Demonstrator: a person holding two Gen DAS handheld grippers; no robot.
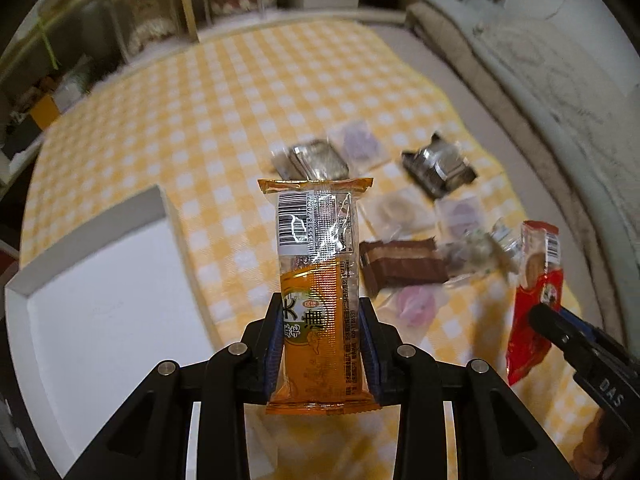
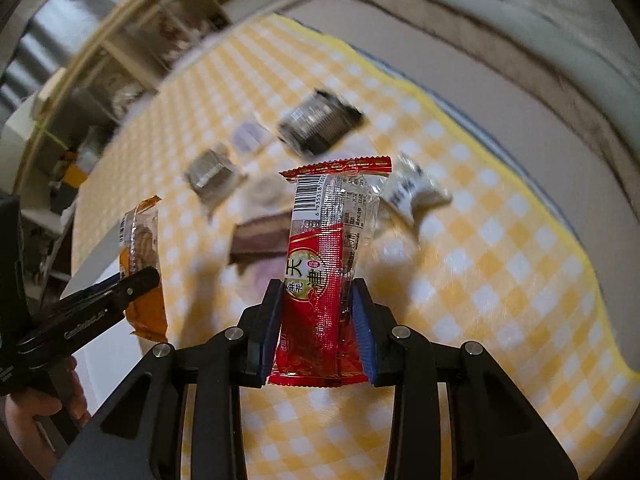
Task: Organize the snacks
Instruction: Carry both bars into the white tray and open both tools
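Note:
An orange snack packet stands upright between the blue pads of my left gripper, which is shut on its lower half, above the yellow checked cloth. My right gripper is shut on a red snack packet of the same kind, barcode end up. The left wrist view shows the red packet at the right edge; the right wrist view shows the orange packet at the left. A white open box lies just left of the left gripper.
Several loose snacks lie on the cloth beyond both grippers: a brown wafer pack, a black and silver pack, a silver pack, clear-wrapped sweets. A grey cushion runs along the right. Shelves stand behind the table.

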